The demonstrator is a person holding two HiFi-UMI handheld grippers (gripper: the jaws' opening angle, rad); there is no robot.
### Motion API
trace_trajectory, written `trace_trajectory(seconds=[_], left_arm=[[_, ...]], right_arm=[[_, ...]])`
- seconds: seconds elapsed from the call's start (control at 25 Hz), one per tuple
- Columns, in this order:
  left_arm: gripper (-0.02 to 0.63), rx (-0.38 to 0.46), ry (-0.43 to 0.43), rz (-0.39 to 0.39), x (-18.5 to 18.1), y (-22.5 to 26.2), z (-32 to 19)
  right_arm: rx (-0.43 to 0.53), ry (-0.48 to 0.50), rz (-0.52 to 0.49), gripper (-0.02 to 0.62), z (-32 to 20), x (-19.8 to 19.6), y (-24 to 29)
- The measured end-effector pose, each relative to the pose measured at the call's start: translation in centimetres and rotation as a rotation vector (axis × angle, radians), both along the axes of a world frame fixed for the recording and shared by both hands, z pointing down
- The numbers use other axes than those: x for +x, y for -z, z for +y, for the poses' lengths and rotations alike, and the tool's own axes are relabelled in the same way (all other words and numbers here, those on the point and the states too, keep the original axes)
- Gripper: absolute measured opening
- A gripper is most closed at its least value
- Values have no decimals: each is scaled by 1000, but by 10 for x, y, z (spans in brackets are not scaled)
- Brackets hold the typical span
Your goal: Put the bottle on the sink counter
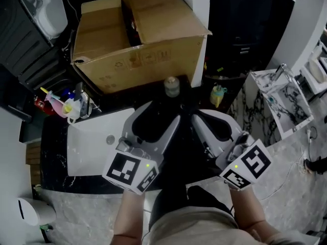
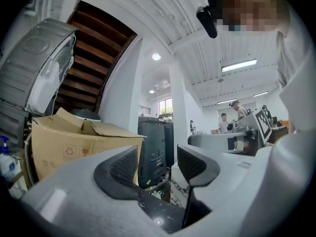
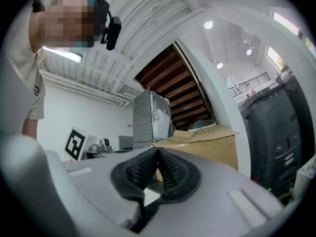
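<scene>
so the bottle (image 1: 171, 87) looks to be standing upright on the dark counter (image 1: 53, 152), just ahead of both gripper tips and roughly between them. The cardboard box (image 1: 138, 40) is right behind it and the white sink basin (image 1: 94, 137) is off to the left gripper's outer side. I'd say the placing is pretty much done

left gripper (image 2: 157, 157): jaws apart, nothing between them, only far-off room stuff showing through the gap. right gripper (image 3: 157, 151): pads pressed together on nothing. Both point about level and neither gripper view catches the bottle, so it must sit below where they're looking

what could go wrong imo:
- the bottle is close in front of the tips and out of both gripper cameras. Any dip or push forward could clip the cap and tip it, and the open left jaws are the likeliest to snag it
- if it tips there's not much room, so it hits the box or rolls toward the basin
- can't tell how stable the base is from here, so I'd pull both grippers straight back and keep them high
</scene>
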State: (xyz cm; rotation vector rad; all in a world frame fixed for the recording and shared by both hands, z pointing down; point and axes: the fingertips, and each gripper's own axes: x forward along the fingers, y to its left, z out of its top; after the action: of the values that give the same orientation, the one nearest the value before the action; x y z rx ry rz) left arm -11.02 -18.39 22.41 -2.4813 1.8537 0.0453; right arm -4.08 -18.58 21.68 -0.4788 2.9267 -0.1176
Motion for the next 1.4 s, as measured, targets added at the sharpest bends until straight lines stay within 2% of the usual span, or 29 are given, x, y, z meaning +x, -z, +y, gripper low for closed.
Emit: trace_trajectory(seconds=[0.16,0.28,0.44,0.64,0.8,1.04,1.24,1.4], left_arm=[[227,22,1,-13,5,7,19],[172,39,-5,-21,9,10,31],[138,51,-4,-39,15,15,46],[58,60,-10,-9,27,14,63],[37,41,-31,-4,38,4,73],[8,13,-45,54,49,-6,83],[8,-9,-74,107,53,-15,87],[8,-13,-119,120,60,-21,88]], right_arm=[[9,29,-31,3,16,3,9],[9,58,-27,3,31,3,7],[-1,109,-20,3,50,9,4],[-17,127,-17,3,60,25,0],[-12,136,-37,3,67,34,5],[-9,138,-37,3,76,43,4],[-10,127,-26,3,78,42,-5],[-9,117,-22,3,79,41,-10]])
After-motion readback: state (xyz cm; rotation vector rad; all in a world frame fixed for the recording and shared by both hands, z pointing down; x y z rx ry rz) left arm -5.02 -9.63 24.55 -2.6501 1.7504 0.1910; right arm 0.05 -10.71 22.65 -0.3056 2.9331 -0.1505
